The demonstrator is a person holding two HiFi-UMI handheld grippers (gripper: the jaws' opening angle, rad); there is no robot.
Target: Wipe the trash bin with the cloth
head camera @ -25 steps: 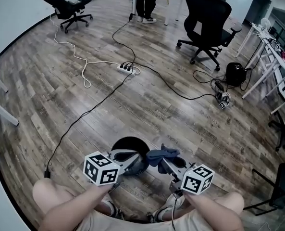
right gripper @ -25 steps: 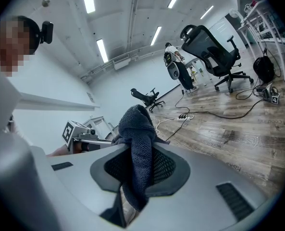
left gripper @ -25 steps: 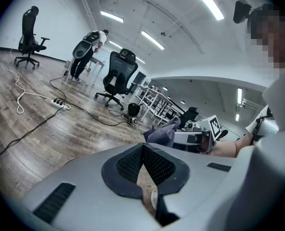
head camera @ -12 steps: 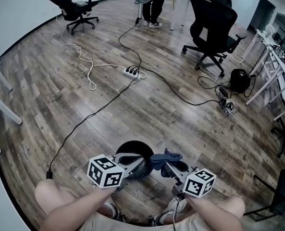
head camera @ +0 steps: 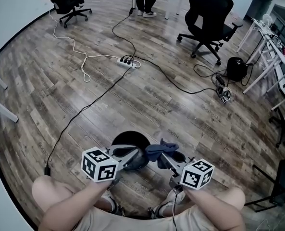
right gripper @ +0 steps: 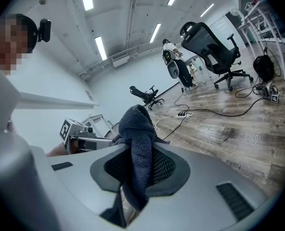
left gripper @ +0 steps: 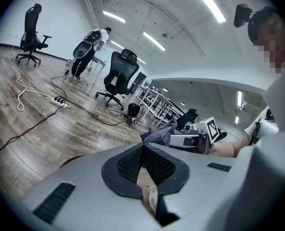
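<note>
little is changed since a second ago: the cloth (head camera: 157,149) is kept clamped in the right hand-held gripper (head camera: 165,156), just beside the trash bin (head camera: 129,137) on the floor. the left hand-held gripper (head camera: 130,158) is kept clenched, empty. wiping is judged not yet begun.

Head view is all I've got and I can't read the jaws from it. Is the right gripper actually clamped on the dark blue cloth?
Observer: Yes. In the right gripper view, the right gripper has its jaws shut on the dark blue terry cloth. The cloth bunches above the jaws and hangs below them.
Operator: Left gripper holding anything?
Observer: No. In the left gripper view, the left gripper is shut, jaws meeting at the tips with nothing between them.
</note>
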